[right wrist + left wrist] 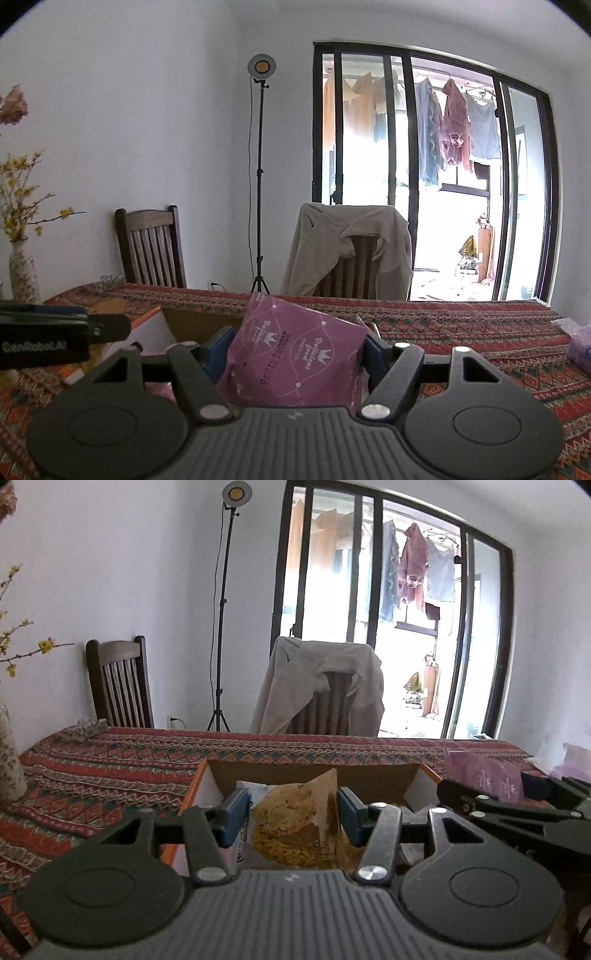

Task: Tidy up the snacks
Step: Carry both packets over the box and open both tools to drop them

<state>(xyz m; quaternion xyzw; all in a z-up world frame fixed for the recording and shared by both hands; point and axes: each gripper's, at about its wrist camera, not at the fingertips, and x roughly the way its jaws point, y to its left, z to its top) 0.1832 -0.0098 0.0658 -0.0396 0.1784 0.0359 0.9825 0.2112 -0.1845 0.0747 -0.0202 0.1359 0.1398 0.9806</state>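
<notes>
In the left wrist view, the left gripper (293,818) fills the lower centre of the frame, its two blue pads (236,812) clamped on either side of a yellow-brown snack packet (295,823), which stands upright between them with its top corner poking up past the fingertips. Behind the packet lies an open cardboard box (369,775) with an orange outer side, resting on the patterned tablecloth (110,771). At the right edge of that frame the right gripper (295,350) reaches in, carrying a purple snack packet (299,354). The right wrist view shows this purple packet pinched between the right gripper's pads at centre frame, printed side facing the camera and tilted slightly, held above the tablecloth. The box sits to its left, behind the black end of the left gripper at the left edge.
</notes>
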